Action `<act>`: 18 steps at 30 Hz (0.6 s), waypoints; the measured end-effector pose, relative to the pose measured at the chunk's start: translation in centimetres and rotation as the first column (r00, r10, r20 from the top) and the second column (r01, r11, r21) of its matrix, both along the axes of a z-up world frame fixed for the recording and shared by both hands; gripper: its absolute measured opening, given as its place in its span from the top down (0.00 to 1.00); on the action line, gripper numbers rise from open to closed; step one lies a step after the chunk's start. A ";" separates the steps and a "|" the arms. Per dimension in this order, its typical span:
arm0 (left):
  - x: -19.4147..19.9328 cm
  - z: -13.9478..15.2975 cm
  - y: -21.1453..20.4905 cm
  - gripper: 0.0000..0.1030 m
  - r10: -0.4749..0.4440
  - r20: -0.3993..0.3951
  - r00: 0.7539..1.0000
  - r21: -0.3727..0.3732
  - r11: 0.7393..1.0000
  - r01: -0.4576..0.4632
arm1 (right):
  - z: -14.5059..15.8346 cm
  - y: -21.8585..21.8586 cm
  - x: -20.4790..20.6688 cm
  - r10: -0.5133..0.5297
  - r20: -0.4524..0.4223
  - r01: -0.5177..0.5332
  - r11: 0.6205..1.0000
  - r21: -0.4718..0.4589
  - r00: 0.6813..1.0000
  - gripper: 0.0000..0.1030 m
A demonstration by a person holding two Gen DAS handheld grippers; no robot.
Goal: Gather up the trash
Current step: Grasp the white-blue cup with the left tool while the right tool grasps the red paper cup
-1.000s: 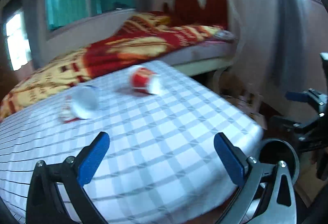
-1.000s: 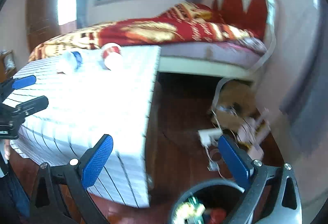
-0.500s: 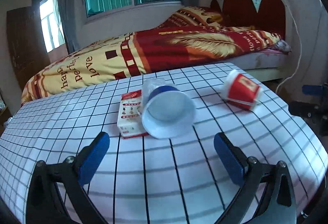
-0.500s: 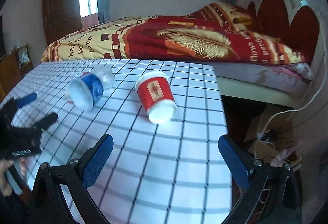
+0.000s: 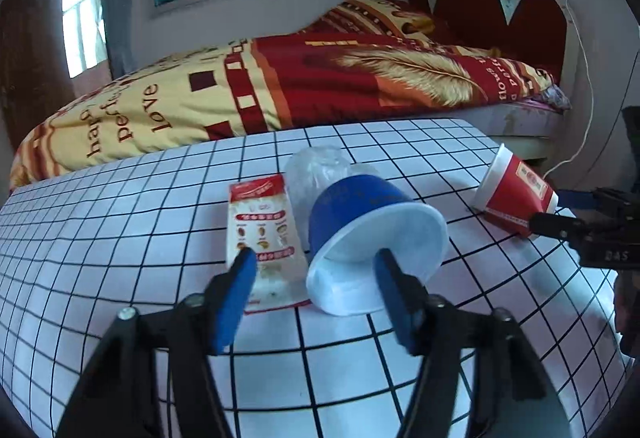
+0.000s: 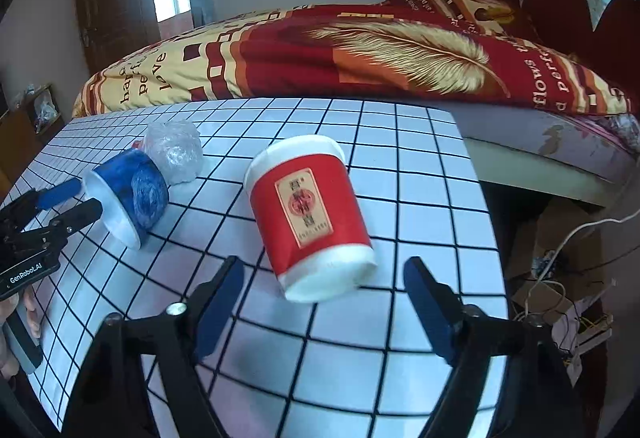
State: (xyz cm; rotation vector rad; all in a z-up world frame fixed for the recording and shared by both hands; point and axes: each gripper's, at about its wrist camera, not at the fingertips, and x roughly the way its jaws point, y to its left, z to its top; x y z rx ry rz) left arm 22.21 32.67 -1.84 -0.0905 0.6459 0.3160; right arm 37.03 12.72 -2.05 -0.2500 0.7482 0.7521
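Both grippers have advanced over the grid-patterned tablecloth [image 6: 420, 173] and their jaws have just been closing, indicating two pickups are starting. The left gripper [image 5: 316, 286] is partly closed, not yet gripping; its right finger is reaching into the mouth of the toppled blue cup [image 5: 372, 226], mid-table. The right gripper [image 6: 324, 290] is straddling, untouched, the toppled red cup [image 6: 308, 213] near the table's right edge.

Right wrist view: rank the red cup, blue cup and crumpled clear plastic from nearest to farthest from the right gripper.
1. red cup, lying just ahead of the right gripper.
2. blue cup, on its side, far left.
3. crumpled clear plastic, behind the blue cup.
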 end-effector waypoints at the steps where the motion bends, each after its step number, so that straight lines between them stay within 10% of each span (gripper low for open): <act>1: 0.3 0.0 -0.1 0.48 -0.007 -0.008 1.000 0.005 1.000 0.007 | -0.1 0.3 0.2 0.002 -0.006 -0.002 1.000 -0.003 1.000 0.30; 8: 2.1 -0.3 -0.4 0.90 -0.083 -0.060 0.995 -0.001 0.997 0.083 | -0.1 1.2 0.7 0.015 -0.030 -0.016 1.000 -0.013 0.999 0.38; 18: -0.3 0.7 -2.1 0.94 -0.139 0.002 0.990 -0.002 0.990 0.139 | 1.1 -1.0 -2.9 0.021 0.041 -0.021 1.000 -0.010 0.999 0.42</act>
